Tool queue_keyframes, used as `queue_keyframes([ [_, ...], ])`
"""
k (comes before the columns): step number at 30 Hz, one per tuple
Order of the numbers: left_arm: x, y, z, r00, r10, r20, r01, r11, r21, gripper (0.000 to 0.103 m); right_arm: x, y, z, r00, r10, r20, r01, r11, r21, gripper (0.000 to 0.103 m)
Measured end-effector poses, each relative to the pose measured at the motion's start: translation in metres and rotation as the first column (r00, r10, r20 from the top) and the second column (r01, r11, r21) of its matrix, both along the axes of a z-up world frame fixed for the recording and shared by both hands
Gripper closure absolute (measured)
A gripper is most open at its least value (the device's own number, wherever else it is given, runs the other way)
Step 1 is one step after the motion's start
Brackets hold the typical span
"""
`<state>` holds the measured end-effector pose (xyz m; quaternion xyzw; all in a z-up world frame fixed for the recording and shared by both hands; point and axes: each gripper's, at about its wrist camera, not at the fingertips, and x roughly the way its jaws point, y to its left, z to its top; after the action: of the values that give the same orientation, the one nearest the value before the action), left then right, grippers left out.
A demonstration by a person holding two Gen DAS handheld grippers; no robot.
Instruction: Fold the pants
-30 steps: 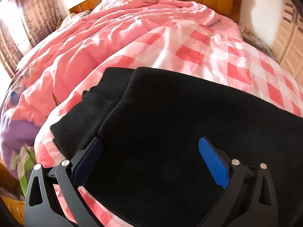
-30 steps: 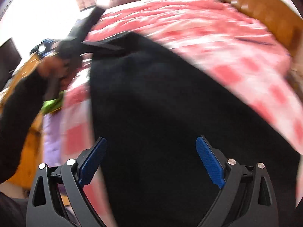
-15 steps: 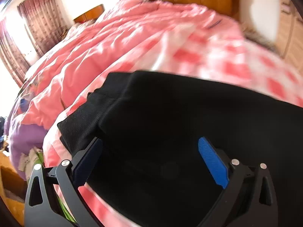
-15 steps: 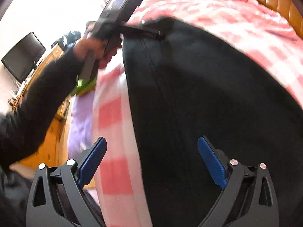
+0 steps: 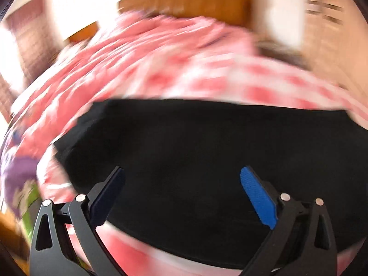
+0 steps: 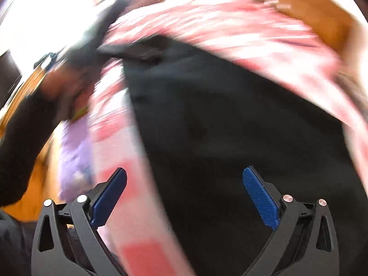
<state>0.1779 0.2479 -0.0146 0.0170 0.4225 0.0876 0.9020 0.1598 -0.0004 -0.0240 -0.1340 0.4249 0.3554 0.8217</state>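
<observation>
The black pants (image 5: pixel 207 156) lie spread on the pink checked bedspread (image 5: pixel 184 73). My left gripper (image 5: pixel 182 184) is open and empty, just above the pants near their front edge. My right gripper (image 6: pixel 184 184) is open and empty, over the pants' left edge; the pants (image 6: pixel 230 138) fill the middle and right of its view. The left gripper also shows blurred in the right wrist view (image 6: pixel 128 53), at the pants' far corner, held by a hand in a black sleeve (image 6: pixel 27 124). Both views are motion-blurred.
A wooden headboard (image 5: pixel 184 2) stands at the far end of the bed. A purple cloth (image 6: pixel 73 156) hangs at the bed's left side, with wooden furniture (image 6: pixel 34 197) beyond. A wardrobe (image 5: pixel 331 34) is at the right.
Both grippers have shifted over the pants, and the views have become blurred. In the left wrist view the pants' ribbed end has slid toward the left edge. Both jaws stay open.
</observation>
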Motion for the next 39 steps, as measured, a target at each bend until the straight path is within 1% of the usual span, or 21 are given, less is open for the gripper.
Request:
queue_keyframes([
  [1, -0.003, -0.027, 0.0, 0.998, -0.067, 0.005, 0.067, 0.998, 0.01, 0.002, 0.005, -0.028, 0.0, 0.995, -0.095, 0.006, 0.095, 0.995, -0.002, 0.005],
  [2, -0.003, -0.044, -0.002, 0.994, -0.108, 0.0, 0.108, 0.994, 0.016, 0.002, 0.01, -0.053, -0.002, 0.984, -0.178, 0.007, 0.178, 0.984, -0.008, 0.005],
  [3, -0.001, -0.072, -0.009, 0.985, -0.173, -0.024, 0.174, 0.985, 0.017, 0.002, 0.014, -0.084, -0.007, 0.965, -0.262, 0.009, 0.263, 0.965, -0.022, 0.005],
  [4, 0.002, -0.093, -0.018, 0.973, -0.227, -0.047, 0.228, 0.973, 0.017, 0.002, 0.018, -0.106, -0.013, 0.949, -0.316, 0.016, 0.316, 0.947, -0.061, 0.005],
  [5, 0.006, -0.104, -0.025, 0.965, -0.253, -0.062, 0.255, 0.967, 0.024, 0.002, 0.02, -0.121, -0.02, 0.933, -0.358, 0.035, 0.36, 0.926, -0.112, 0.005],
  [6, 0.012, -0.118, -0.037, 0.961, -0.257, -0.101, 0.263, 0.963, 0.05, 0.001, 0.023, -0.143, -0.032, 0.906, -0.42, 0.063, 0.423, 0.883, -0.203, 0.005],
  [7, 0.016, -0.121, -0.044, 0.966, -0.242, -0.093, 0.247, 0.968, 0.045, 0.001, 0.025, -0.164, -0.042, 0.9, -0.435, 0.021, 0.43, 0.88, -0.201, 0.004],
  [8, 0.019, -0.118, -0.045, 0.97, -0.228, -0.082, 0.229, 0.973, 0.009, 0.001, 0.023, -0.184, -0.045, 0.904, -0.425, -0.048, 0.418, 0.901, -0.114, 0.004],
  [9, 0.024, -0.108, -0.048, 0.972, -0.205, -0.112, 0.196, 0.977, -0.082, 0.001, 0.014, -0.195, -0.044, 0.924, -0.382, -0.024, 0.376, 0.918, -0.122, 0.004],
  [10, 0.025, -0.1, -0.049, 0.976, -0.183, -0.121, 0.167, 0.977, -0.131, 0.001, 0.009, -0.201, -0.042, 0.927, -0.374, -0.032, 0.368, 0.923, -0.116, 0.004],
  [11, 0.023, -0.101, -0.049, 0.974, -0.188, -0.124, 0.174, 0.979, -0.109, 0.001, 0.007, -0.208, -0.041, 0.923, -0.382, -0.049, 0.376, 0.921, -0.097, 0.004],
  [13, 0.023, -0.105, -0.05, 0.976, -0.182, -0.119, 0.173, 0.981, -0.085, 0.001, -0.001, -0.208, -0.044, 0.925, -0.378, -0.041, 0.373, 0.924, -0.088, 0.004],
  [17, 0.019, -0.105, -0.05, 0.977, -0.169, -0.129, 0.159, 0.984, -0.084, 0.001, -0.01, -0.206, -0.049, 0.916, -0.398, -0.036, 0.395, 0.915, -0.079, 0.004],
  [22, 0.017, -0.102, -0.051, 0.979, -0.18, -0.1, 0.17, 0.98, -0.102, 0.001, -0.027, -0.202, -0.046, 0.901, -0.434, -0.028, 0.431, 0.899, -0.077, 0.004],
  [26, 0.016, -0.104, -0.051, 0.978, -0.183, -0.1, 0.173, 0.98, -0.1, 0.001, -0.036, -0.206, -0.045, 0.892, -0.452, -0.024, 0.449, 0.89, -0.077, 0.004],
  [31, 0.014, -0.108, -0.05, 0.979, -0.172, -0.106, 0.163, 0.983, -0.09, 0.001, -0.042, -0.214, -0.045, 0.898, -0.44, -0.015, 0.439, 0.897, -0.047, 0.004],
  [35, 0.015, -0.106, -0.051, 0.98, -0.169, -0.102, 0.159, 0.982, -0.102, 0.001, -0.039, -0.214, -0.044, 0.903, -0.43, -0.013, 0.429, 0.902, -0.046, 0.004],
  [39, 0.013, -0.105, -0.052, 0.981, -0.172, -0.088, 0.162, 0.981, -0.107, 0.001, -0.04, -0.214, -0.046, 0.9, -0.436, 0.002, 0.435, 0.9, -0.029, 0.004],
])
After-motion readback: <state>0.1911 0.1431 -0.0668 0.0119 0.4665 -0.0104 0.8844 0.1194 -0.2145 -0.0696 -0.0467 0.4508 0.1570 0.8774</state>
